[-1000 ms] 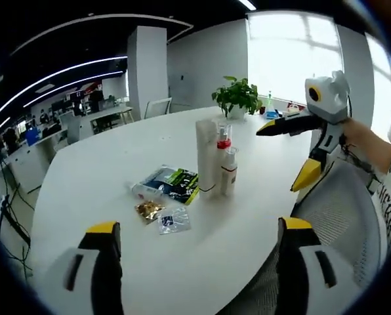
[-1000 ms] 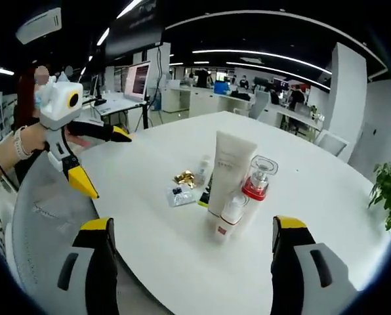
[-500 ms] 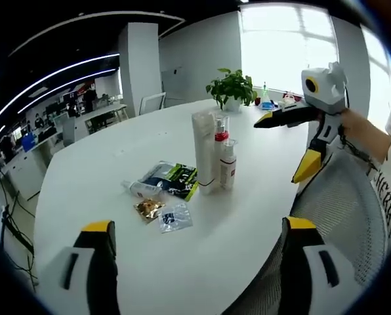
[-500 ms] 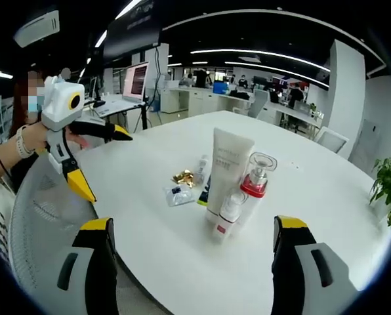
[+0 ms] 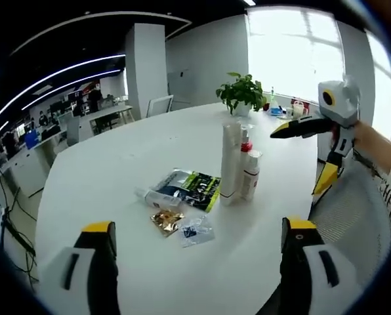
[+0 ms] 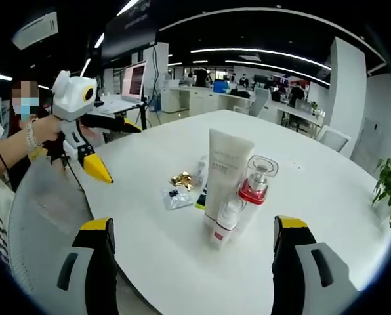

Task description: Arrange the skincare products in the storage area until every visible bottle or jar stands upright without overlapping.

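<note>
Since a second ago nothing on the white table [image 5: 103, 170] moved; only the cameras swung. Left gripper [image 5: 199, 246] and right gripper [image 6: 190, 246] both gape wide, holding nothing. Tube [image 6: 224, 177], pump bottle [image 6: 253, 190] and small spray bottle [image 6: 223, 223] stand upright mid-table, touching; sachets [image 5: 185, 190] lie flat beside. Looks near done.

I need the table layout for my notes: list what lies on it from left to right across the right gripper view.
Left gripper held over the table's edge → clear sachet → gold sachet → white tube standing upright → red-collared pump bottle.
</note>
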